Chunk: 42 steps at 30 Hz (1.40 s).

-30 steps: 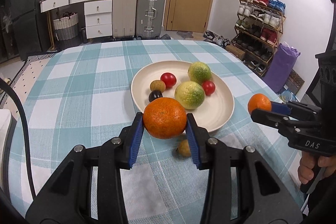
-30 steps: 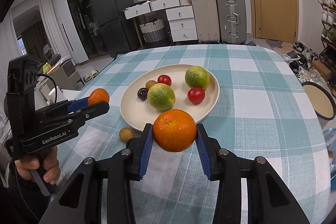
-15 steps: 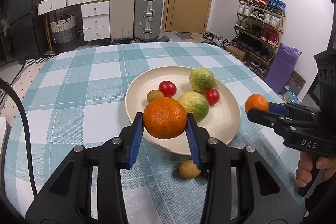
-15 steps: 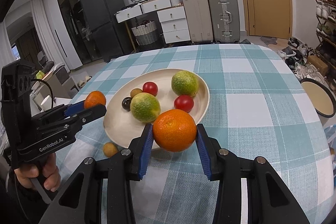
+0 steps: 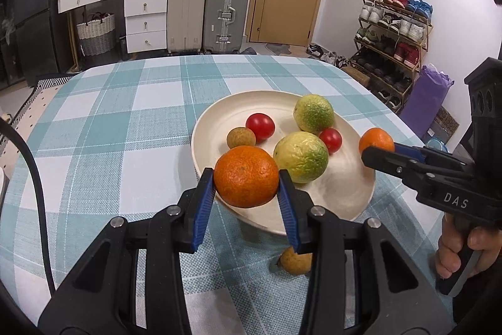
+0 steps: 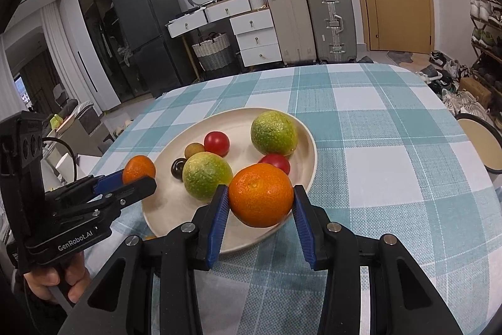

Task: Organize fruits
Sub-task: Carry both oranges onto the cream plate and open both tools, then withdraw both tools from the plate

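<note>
The left gripper (image 5: 247,178) clamped one orange (image 5: 247,180) over the near rim of the cream plate (image 5: 345,193); the right gripper (image 6: 260,200) pinched another orange (image 6: 260,199) over that plate's rim. Just beyond both lay two green citrus (mottled yellow) and two tomatoes.

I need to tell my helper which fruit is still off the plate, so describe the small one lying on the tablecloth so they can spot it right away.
Find the cream plate on the checked tablecloth. Just off its near rim, partly hidden behind the left gripper, lies a small round yellow-brown fruit. It is the only fruit resting on the cloth.
</note>
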### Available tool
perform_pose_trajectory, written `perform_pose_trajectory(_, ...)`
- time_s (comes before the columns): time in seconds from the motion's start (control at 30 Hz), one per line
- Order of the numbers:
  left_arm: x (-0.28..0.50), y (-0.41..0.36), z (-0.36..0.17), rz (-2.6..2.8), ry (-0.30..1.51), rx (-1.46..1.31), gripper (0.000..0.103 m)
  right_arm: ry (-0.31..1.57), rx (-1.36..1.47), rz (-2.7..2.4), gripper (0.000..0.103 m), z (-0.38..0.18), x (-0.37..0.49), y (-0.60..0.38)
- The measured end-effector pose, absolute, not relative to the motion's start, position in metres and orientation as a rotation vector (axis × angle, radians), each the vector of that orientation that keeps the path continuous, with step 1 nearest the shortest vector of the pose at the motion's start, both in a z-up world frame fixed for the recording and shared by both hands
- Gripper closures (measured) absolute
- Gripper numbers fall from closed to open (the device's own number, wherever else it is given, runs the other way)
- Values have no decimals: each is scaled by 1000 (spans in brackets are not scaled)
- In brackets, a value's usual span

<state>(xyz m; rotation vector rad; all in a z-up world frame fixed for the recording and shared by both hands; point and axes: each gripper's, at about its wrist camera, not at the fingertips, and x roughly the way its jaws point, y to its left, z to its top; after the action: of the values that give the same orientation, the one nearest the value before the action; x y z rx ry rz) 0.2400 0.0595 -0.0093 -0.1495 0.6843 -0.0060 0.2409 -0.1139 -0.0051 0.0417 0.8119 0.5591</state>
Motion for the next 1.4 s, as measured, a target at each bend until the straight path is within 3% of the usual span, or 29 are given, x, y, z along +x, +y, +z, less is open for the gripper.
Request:
perform_pose_trajectory(1.07, 249, 49, -14, -21, 725, -102, 66, 841, 51, 581, 60, -15, 255, -107)
perform_pose_trajectory(1.33, 240, 55, -13, -1, 719, -121, 64, 813, 22, 511, 48, -12, 249, -112)
perform_pose_trajectory(1.4, 236, 57, -12, -2, 721, -128, 54, 811, 17, 502, 24, -11, 246, -114)
